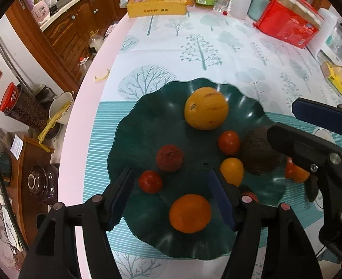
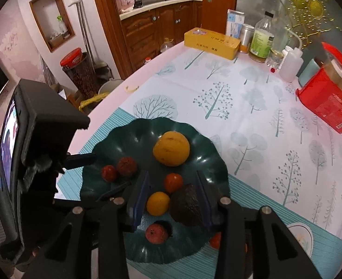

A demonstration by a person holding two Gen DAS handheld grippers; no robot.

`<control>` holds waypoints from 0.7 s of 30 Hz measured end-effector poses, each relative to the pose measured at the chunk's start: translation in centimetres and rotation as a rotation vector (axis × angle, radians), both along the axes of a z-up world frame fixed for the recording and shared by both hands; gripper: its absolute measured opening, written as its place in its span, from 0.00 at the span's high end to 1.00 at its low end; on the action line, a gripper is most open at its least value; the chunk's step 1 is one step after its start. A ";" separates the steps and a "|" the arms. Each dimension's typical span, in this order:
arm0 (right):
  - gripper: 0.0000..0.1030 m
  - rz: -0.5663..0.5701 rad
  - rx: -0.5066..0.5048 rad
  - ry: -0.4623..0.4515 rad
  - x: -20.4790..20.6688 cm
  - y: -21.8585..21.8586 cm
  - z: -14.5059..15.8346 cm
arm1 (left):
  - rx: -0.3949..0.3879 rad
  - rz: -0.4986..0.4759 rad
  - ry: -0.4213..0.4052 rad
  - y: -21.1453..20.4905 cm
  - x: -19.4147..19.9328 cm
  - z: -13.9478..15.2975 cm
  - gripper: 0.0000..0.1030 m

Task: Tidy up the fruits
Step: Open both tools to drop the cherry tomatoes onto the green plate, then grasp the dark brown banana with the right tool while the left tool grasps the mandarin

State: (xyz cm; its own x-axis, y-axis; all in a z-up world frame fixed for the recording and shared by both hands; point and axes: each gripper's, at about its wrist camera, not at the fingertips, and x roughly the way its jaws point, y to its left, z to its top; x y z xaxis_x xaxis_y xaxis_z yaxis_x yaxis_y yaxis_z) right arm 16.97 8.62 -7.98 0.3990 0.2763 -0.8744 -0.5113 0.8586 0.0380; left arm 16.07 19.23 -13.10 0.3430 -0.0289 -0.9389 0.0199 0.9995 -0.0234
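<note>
At the far end of your worktop you can see a long yellow box lying flat. Just beside it stands a glass bottle with a green label, then a white squeeze bottle. A red box sits on the right. A tree-print cloth covers the worktop.

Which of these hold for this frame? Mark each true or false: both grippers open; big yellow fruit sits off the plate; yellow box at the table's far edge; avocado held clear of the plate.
1. Both the left gripper and the right gripper are open. True.
2. The big yellow fruit sits off the green plate. False: it lies on the plate.
3. A yellow box stands at the table's far edge. True.
4. The avocado is held clear of the plate. False: it rests on it, between open fingers.
</note>
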 end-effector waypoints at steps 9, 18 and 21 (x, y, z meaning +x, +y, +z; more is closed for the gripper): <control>0.61 -0.059 0.051 -0.052 -2.4 -3.4 2.8 | -0.046 -0.016 -0.076 -1.8 -1.7 3.4 0.36; 0.61 -0.140 0.082 -0.117 -5.1 -9.3 5.5 | -0.059 -0.107 -0.176 -5.6 -3.1 7.0 0.33; 0.61 -0.192 0.076 -0.156 -5.8 -12.0 6.3 | -0.051 -0.163 -0.173 -7.1 -3.3 8.3 0.32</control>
State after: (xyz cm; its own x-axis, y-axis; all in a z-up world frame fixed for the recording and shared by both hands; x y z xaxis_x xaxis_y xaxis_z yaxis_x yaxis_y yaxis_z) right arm 11.17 -3.42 -1.71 0.5786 0.2453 -0.7778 -0.3438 0.9382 0.0402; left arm 12.80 12.11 -4.82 0.4859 -0.1429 -0.8623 0.1892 0.9804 -0.0559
